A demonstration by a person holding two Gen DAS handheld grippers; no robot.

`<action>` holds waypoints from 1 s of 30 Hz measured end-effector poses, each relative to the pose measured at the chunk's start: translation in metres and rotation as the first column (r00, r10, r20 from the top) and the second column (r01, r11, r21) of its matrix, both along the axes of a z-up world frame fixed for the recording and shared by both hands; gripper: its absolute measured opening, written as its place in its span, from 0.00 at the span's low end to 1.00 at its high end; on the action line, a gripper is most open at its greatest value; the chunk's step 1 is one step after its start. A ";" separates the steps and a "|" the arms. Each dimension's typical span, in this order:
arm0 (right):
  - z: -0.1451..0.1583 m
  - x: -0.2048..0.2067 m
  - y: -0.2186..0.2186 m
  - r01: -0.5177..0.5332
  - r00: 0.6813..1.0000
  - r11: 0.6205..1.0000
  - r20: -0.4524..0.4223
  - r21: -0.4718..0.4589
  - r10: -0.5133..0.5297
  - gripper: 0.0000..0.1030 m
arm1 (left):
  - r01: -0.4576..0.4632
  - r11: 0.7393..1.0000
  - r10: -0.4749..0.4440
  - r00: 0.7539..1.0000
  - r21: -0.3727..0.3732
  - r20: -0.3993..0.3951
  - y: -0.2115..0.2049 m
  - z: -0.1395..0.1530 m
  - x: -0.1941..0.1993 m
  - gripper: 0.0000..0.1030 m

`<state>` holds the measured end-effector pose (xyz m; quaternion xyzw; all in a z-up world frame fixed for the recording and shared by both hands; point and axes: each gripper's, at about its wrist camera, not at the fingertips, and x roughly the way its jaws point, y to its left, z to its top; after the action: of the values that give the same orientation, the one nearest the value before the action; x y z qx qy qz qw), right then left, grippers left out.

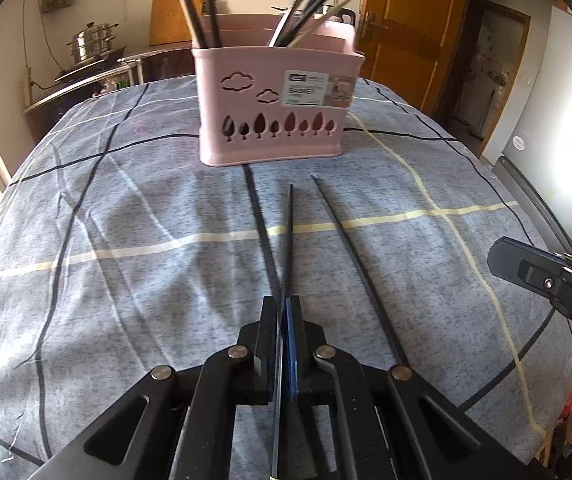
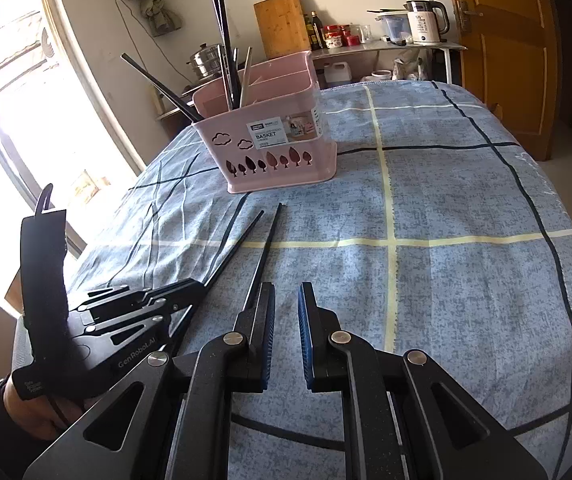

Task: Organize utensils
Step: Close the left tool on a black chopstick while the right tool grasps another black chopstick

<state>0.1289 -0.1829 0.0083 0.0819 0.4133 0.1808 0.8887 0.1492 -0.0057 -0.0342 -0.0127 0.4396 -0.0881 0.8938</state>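
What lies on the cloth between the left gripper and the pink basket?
Only bare checked cloth and two black chopsticks: one clamped in the left gripper, one loose. The pink basket stands beyond, seen from the left wrist.

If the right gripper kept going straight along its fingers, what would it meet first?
Probably the checked tablecloth. The right gripper is open and empty, angled down at bare cloth. The loose chopstick lies just left of that line, and the pink basket is farther off, left; depth is unclear.
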 end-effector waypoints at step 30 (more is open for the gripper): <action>-0.045 0.060 0.040 -0.073 0.987 0.992 -0.152 -0.103 0.057 0.07 | 0.034 0.991 -0.034 0.999 -0.128 0.007 0.030 0.023 0.035 0.07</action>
<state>0.1885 -0.1427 -0.0369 0.0331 0.4903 0.1804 0.8520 0.1842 0.0246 -0.0116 -0.0623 0.4310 -0.1312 0.8906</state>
